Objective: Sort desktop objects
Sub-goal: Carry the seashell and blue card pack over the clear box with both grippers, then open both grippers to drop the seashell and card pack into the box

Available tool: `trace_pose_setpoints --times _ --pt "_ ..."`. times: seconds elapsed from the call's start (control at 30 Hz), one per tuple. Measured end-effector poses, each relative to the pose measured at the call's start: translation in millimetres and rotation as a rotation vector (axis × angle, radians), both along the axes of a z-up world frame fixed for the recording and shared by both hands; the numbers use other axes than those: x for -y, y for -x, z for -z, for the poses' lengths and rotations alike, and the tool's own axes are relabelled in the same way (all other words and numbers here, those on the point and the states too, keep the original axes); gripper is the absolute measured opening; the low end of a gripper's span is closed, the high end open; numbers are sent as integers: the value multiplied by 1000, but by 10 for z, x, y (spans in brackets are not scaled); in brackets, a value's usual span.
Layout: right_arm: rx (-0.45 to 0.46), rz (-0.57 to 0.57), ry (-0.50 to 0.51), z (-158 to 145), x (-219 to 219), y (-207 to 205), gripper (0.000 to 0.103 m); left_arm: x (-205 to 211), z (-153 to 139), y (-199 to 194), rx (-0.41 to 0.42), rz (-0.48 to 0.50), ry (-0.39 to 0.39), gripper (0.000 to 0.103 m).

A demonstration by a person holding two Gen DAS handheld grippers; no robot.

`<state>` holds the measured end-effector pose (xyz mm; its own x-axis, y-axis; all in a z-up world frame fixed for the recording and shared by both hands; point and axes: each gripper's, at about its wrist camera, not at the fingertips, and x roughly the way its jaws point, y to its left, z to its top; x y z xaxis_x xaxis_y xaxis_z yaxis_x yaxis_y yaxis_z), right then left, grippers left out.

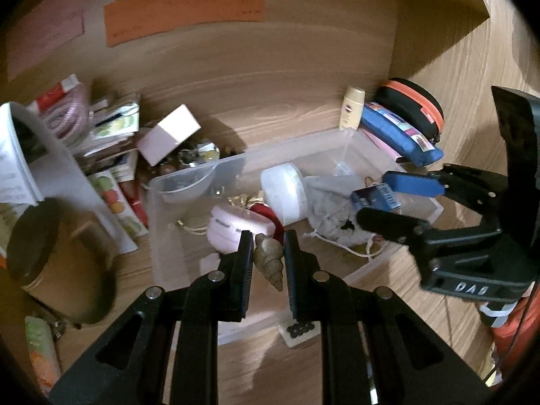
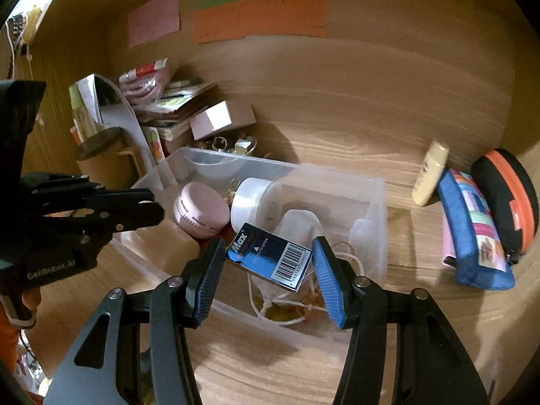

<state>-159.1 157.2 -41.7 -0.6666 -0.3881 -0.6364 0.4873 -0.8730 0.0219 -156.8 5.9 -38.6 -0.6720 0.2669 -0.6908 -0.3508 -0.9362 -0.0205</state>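
Holding a brown shell (image 1: 269, 260) tight in our left tongs (image 1: 268, 246), we hang over the clear box (image 1: 189, 182) on the table (image 1: 270, 108). Our right tongs (image 2: 268, 256) squeeze a small blue card box (image 2: 270, 256) over the same clear box, near a pink case (image 2: 199, 211).

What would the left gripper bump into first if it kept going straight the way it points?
Probably the pink round case lying in the clear plastic bin. The left gripper, its jaws shut on a spiral seashell, aims down into the bin, and the case sits just past the tips. Depth is hard to judge in this view.
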Motion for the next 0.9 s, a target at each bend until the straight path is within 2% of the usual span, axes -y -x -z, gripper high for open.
trace_pose_setpoints --times 0.5,0.9 --pt "3 -51 -43 158 98 111 50 -229 242 274 76 65 -10 17" --pt "23 -59 -13 187 59 130 50 -276 329 317 91 65 -15 17"
